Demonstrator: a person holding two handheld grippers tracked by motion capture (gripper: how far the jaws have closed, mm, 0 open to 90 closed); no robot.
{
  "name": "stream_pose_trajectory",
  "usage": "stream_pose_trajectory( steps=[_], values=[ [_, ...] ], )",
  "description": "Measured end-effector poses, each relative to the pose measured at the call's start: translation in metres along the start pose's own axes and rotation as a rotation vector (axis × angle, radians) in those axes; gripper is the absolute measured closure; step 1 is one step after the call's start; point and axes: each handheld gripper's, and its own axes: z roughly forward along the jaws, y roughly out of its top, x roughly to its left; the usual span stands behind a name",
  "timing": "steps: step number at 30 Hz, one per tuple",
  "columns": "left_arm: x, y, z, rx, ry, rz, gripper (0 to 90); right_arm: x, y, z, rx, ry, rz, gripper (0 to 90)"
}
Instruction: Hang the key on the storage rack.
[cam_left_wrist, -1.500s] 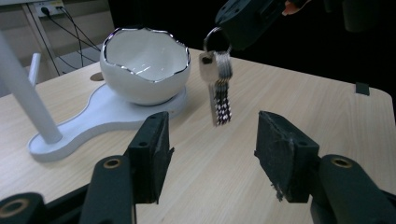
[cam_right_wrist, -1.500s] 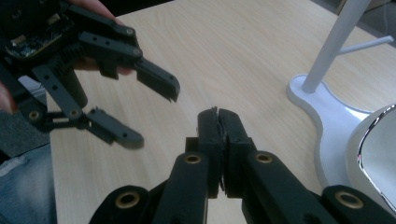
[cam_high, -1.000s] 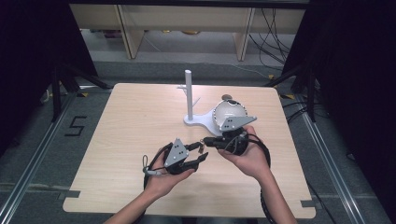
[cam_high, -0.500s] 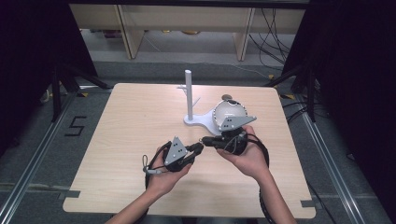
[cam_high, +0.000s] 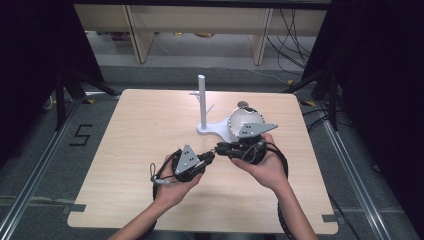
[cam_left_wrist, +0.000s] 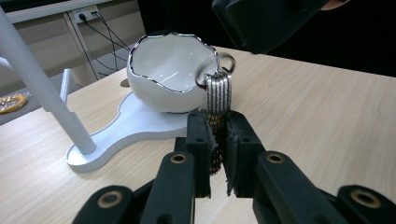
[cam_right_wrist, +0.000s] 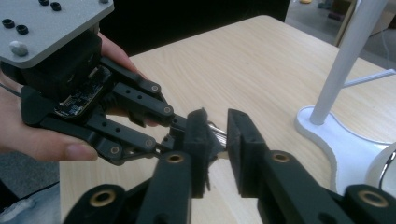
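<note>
The left gripper (cam_left_wrist: 218, 140) has its jaws pressed onto a small stack of metal rings (cam_left_wrist: 218, 91), which stands up out of the pads. In the right gripper view, the right gripper (cam_right_wrist: 215, 135) has its jaws parted, with a gap between the pads; the tip of the left gripper (cam_right_wrist: 187, 126) and a glint of the metal sit in or just behind that gap, though whether the right pads touch it cannot be told. From the high view, the two grippers meet tip to tip above the near middle of the wooden counter (cam_high: 140, 130), each held in one of the person's hands. Just beyond them stands a white bowl (cam_high: 242, 120) with a wavy silver rim, resting on the white base of a stand (cam_high: 202, 105) with an upright post.
</note>
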Motion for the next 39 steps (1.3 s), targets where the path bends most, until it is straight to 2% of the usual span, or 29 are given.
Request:
stream_pose_trajectory(
  steps=[1,3,4,7,9,10,12,13,14,17,19,20,21,22,23,24,25,26,27,28,29,30,33,34,35,36,37,38,39],
  values=[
    [0.001,0.000,-0.001,0.004,0.002,0.000,81.1,0.000,-0.001,-0.004,-0.007,-0.020,0.019,73.6],
    [0.006,0.000,-0.002,0.027,0.014,0.002,81.1,-0.003,-0.004,-0.007,-0.039,-0.024,0.001,72.9],
    [0.008,0.000,-0.003,0.034,0.021,0.012,81.1,-0.002,-0.006,-0.010,-0.032,-0.024,0.043,72.8],
    [0.012,0.000,-0.003,0.056,0.026,0.021,81.1,-0.006,-0.012,-0.016,-0.056,-0.028,0.043,72.1],
    [0.016,0.001,-0.004,0.066,0.035,0.032,81.1,-0.008,-0.019,-0.024,-0.066,-0.041,0.071,71.4],
    [0.020,0.002,-0.004,0.074,0.044,0.036,81.1,-0.013,-0.030,-0.033,-0.080,-0.056,0.086,70.8],
    [0.022,0.002,-0.004,0.074,0.048,0.038,81.1,-0.015,-0.035,-0.035,-0.092,-0.056,0.094,70.6],
    [0.025,0.003,-0.003,0.081,0.055,0.042,81.1,-0.019,-0.046,-0.043,-0.103,-0.079,0.117,69.9],
    [0.025,0.003,-0.003,0.081,0.055,0.042,81.1,-0.019,-0.046,-0.043,-0.103,-0.079,0.117,69.9],
    [0.031,0.005,0.000,0.091,0.066,0.051,81.0,-0.025,-0.068,-0.051,-0.127,-0.102,0.178,68.9],
    [0.035,0.006,0.001,0.097,0.078,0.050,81.0,-0.028,-0.081,-0.054,-0.124,-0.115,0.200,68.1],
    [0.038,0.007,0.001,0.099,0.084,0.054,81.0,-0.030,-0.088,-0.056,-0.124,-0.131,0.186,67.8],
    [0.042,0.009,0.000,0.102,0.097,0.055,81.0,-0.029,-0.101,-0.057,-0.120,-0.132,0.241,67.4],
    [0.042,0.009,0.000,0.102,0.097,0.055,81.0,-0.029,-0.101,-0.057,-0.120,-0.132,0.241,67.4],
    [0.045,0.010,-0.002,0.107,0.105,0.057,81.0,-0.031,-0.113,-0.058,-0.116,-0.152,0.233,66.9],
    [0.047,0.011,-0.004,0.114,0.113,0.058,81.1,-0.029,-0.118,-0.058,-0.109,-0.156,0.264,66.9],
    [0.052,0.012,-0.007,0.139,0.121,0.065,81.0,-0.031,-0.124,-0.057,-0.125,-0.170,0.236,66.9],
    [0.052,0.012,-0.007,0.139,0.121,0.065,81.0,-0.031,-0.124,-0.057,-0.125,-0.170,0.236,66.9],
    [0.055,0.013,-0.009,0.150,0.129,0.065,81.0,-0.031,-0.128,-0.057,-0.127,-0.168,0.241,66.8],
    [0.058,0.014,-0.011,0.171,0.133,0.073,81.0,-0.028,-0.131,-0.058,-0.120,-0.169,0.275,66.8],
    [0.065,0.017,-0.014,0.216,0.134,0.099,81.0,-0.029,-0.139,-0.056,-0.128,-0.165,0.271,66.8],
    [0.069,0.018,-0.014,0.235,0.142,0.101,81.0,-0.026,-0.140,-0.056,-0.112,-0.160,0.317,66.8],
    [0.078,0.023,-0.016,0.267,0.143,0.117,81.0,-0.029,-0.145,-0.053,-0.124,-0.165,0.287,66.8],
    [0.085,0.026,-0.016,0.290,0.144,0.128,81.0,-0.029,-0.146,-0.053,-0.105,-0.169,0.276,66.8],
    [0.095,0.031,-0.016,0.327,0.146,0.138,81.0,-0.028,-0.147,-0.051,-0.099,-0.162,0.306,66.8],
    [0.098,0.033,-0.015,0.334,0.154,0.116,81.0,-0.028,-0.148,-0.050,-0.092,-0.157,0.318,66.8],
    [0.098,0.033,-0.015,0.334,0.154,0.116,81.0,-0.028,-0.148,-0.050,-0.092,-0.157,0.318,66.8],
    [0.103,0.036,-0.014,0.387,0.141,0.131,81.0,-0.030,-0.149,-0.051,-0.084,-0.172,0.288,66.8],
    [0.112,0.038,-0.010,0.438,0.133,0.125,81.0,-0.031,-0.151,-0.048,-0.097,-0.169,0.289,66.8]
  ],
)
